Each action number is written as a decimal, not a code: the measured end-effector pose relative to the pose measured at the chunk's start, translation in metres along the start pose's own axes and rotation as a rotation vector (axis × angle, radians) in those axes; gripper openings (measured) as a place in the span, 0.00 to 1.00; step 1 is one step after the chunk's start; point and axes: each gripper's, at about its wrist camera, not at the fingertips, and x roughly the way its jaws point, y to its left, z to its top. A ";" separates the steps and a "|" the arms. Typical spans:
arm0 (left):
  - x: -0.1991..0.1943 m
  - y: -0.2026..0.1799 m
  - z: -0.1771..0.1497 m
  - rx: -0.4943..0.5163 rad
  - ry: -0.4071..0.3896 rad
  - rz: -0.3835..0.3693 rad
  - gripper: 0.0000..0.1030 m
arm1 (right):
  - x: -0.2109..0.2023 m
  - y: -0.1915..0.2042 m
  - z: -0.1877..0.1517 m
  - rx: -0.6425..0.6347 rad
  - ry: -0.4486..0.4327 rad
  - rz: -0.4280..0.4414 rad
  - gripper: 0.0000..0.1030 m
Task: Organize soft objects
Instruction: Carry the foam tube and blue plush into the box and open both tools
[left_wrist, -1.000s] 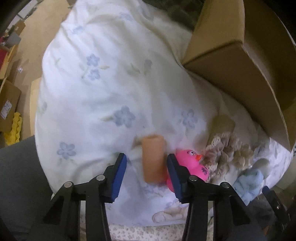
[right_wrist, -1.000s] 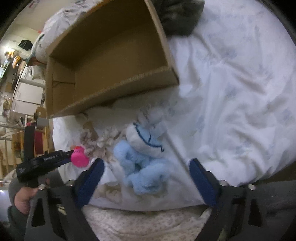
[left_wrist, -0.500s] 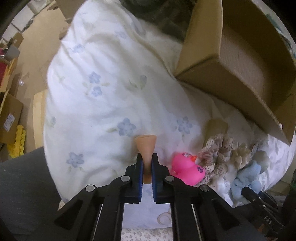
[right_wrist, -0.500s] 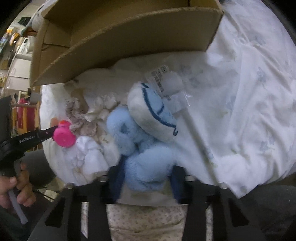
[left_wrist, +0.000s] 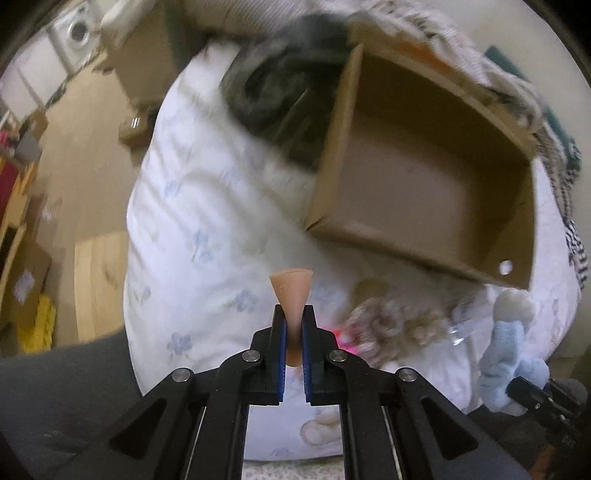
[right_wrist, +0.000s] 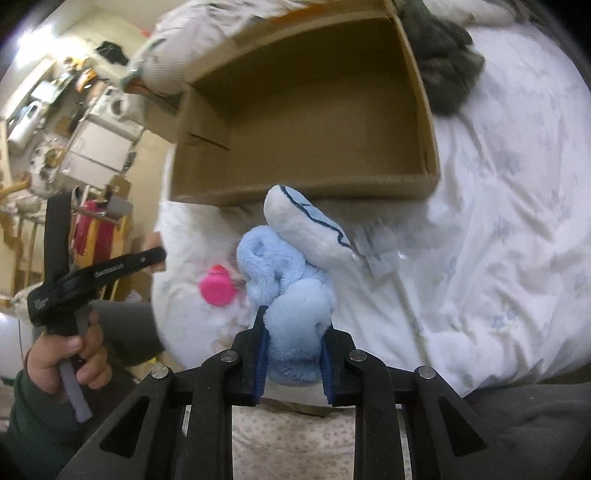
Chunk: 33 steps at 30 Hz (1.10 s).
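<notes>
My left gripper (left_wrist: 293, 325) is shut on a soft orange tube (left_wrist: 291, 291), squeezed flat, held above the flowered duvet (left_wrist: 192, 206). My right gripper (right_wrist: 293, 332) is shut on a light blue plush toy (right_wrist: 284, 266) with a white and blue head, lifted off the bed; the toy also shows in the left wrist view (left_wrist: 506, 354). An open, empty cardboard box (right_wrist: 306, 122) lies beyond both grippers; it also shows in the left wrist view (left_wrist: 424, 177). A pink rubber duck (right_wrist: 216, 286) and a beige frilly cloth (left_wrist: 391, 325) lie on the duvet between the grippers.
A dark grey fuzzy blanket (right_wrist: 447, 70) lies beside the box at the back. The bed's left edge drops to a wooden floor (left_wrist: 81, 147) with cardboard boxes and furniture. The left hand-held gripper (right_wrist: 85, 277) shows at the left of the right wrist view.
My left gripper closed on the orange tube and lifted it toward the box. My right gripper closed on the blue plush toy and raised it off the duvet.
</notes>
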 end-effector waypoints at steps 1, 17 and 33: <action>-0.007 -0.002 0.002 0.024 -0.026 0.004 0.07 | -0.006 0.004 0.002 -0.022 -0.014 0.000 0.24; -0.014 -0.069 0.085 0.243 -0.186 -0.003 0.07 | -0.032 -0.001 0.095 -0.075 -0.313 -0.017 0.24; 0.043 -0.080 0.103 0.247 -0.172 -0.060 0.07 | 0.033 -0.031 0.117 -0.011 -0.208 -0.120 0.25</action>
